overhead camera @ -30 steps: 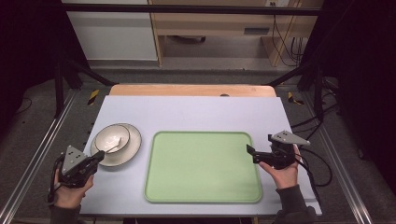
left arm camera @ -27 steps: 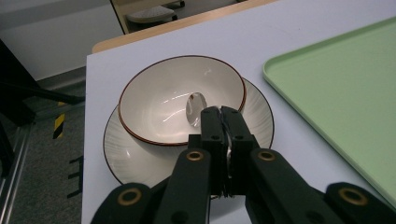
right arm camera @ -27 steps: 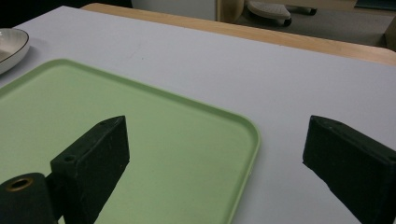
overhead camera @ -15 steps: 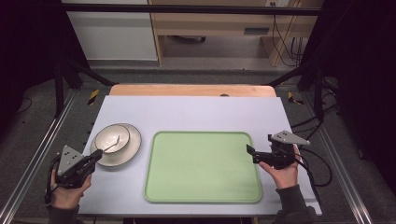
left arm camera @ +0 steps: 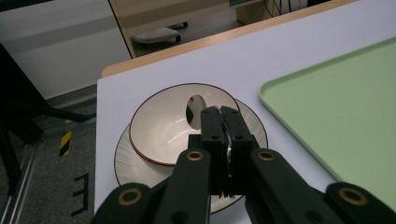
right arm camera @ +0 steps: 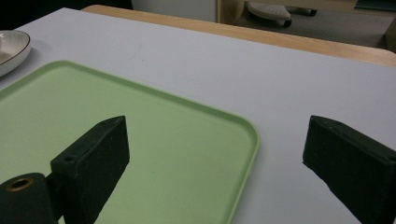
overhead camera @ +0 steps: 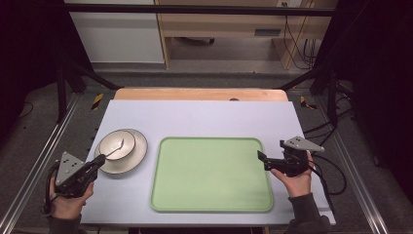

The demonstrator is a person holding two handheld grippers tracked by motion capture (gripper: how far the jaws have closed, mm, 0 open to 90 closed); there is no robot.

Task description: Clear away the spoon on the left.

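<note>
From above we see a white table (overhead camera: 204, 114) with a pale green tray (overhead camera: 212, 173) lying flat at its middle, nothing on it. To the tray's left sits a white plate (overhead camera: 137, 156) with a bowl (overhead camera: 113, 142) resting on it, and in the bowl lies a spoon (overhead camera: 116, 147), its handle slanting out over the near rim. We follow that handle down to the left gripper (overhead camera: 97, 163), low at the table's left edge in the person's left hand (overhead camera: 65, 200): along its own view the left gripper's (left arm camera: 222, 122) jaws are pressed together on the thin metal spoon (left arm camera: 196, 108) handle, with the spoon's oval end lying inside the dark-rimmed bowl (left arm camera: 159, 128) above the ribbed plate (left arm camera: 126, 163). Over on the other side, the right gripper (overhead camera: 262, 158) hovers at the tray's right edge, held by the right hand (overhead camera: 294, 178). In its own view the right gripper (right arm camera: 215, 154) has its jaws spread wide, nothing between them, one jaw over the tray (right arm camera: 163, 140) and the other over bare table (right arm camera: 289, 102).
</note>
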